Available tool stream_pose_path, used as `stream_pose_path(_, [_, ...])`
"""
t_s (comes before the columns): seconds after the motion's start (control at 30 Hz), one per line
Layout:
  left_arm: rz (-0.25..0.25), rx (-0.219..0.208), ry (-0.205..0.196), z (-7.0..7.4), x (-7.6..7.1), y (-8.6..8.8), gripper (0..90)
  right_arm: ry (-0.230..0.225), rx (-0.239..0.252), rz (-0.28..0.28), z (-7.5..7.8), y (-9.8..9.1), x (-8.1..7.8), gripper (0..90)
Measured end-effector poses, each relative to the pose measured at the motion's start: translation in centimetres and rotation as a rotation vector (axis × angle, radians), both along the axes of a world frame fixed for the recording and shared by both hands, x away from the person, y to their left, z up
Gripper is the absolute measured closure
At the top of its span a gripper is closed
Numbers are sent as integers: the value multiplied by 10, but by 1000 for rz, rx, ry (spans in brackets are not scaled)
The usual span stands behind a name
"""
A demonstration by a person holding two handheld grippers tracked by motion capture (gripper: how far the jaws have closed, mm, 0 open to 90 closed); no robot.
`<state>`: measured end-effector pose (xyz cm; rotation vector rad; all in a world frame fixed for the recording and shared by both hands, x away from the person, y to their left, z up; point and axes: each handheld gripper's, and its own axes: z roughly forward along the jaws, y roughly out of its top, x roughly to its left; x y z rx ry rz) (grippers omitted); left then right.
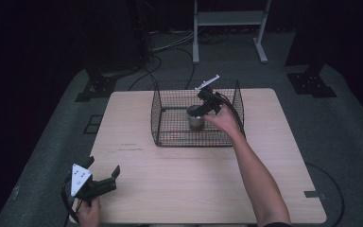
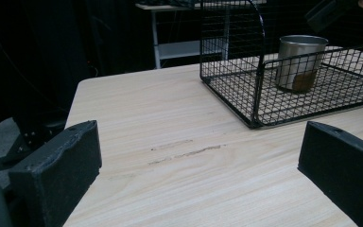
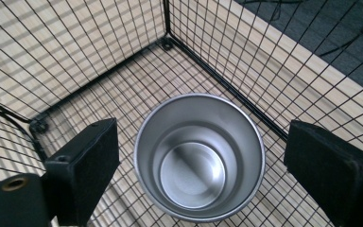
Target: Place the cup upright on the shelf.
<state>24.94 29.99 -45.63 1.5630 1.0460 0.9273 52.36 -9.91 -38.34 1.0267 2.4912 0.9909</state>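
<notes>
A steel cup (image 1: pixel 195 119) stands upright and empty inside a black wire basket (image 1: pixel 170 141) at the back middle of the wooden table (image 1: pixel 194 189). My right gripper (image 1: pixel 200 111) reaches down into the basket from above. In the right gripper view the cup (image 3: pixel 199 156) sits between the jaws of my right gripper (image 3: pixel 202 140), with a gap on each side, so it is open. My left gripper (image 1: pixel 105 166) rests open near the table's front left corner with nothing in it. From the left gripper view, my left gripper (image 2: pixel 201 137) faces bare wood, with the basket (image 2: pixel 231 71) and cup (image 2: pixel 300 61) farther off.
A white metal frame (image 1: pixel 229 19) stands on the grey floor behind the table. Cables (image 1: pixel 170 47) trail across the floor there. Dark stand bases sit at the back left (image 1: pixel 99 85) and back right (image 1: pixel 312 82). The basket walls (image 3: pixel 75 42) close in around my right gripper.
</notes>
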Motion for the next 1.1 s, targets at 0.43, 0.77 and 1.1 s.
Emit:
stream_pose_path(0.43, [-2, 5, 0, 0, 0, 0, 0, -6, 58, 8, 13, -7, -7, 119])
stream_pose_path(0.77, [-5, 4, -6, 0, -2, 0, 0, -14, 79, 21, 23, -11, -20, 124])
stream_pose_path(1.1, [-6, 4, -4, 0, -2, 0, 0, 1, 93, 47, 26, -14, -32, 125])
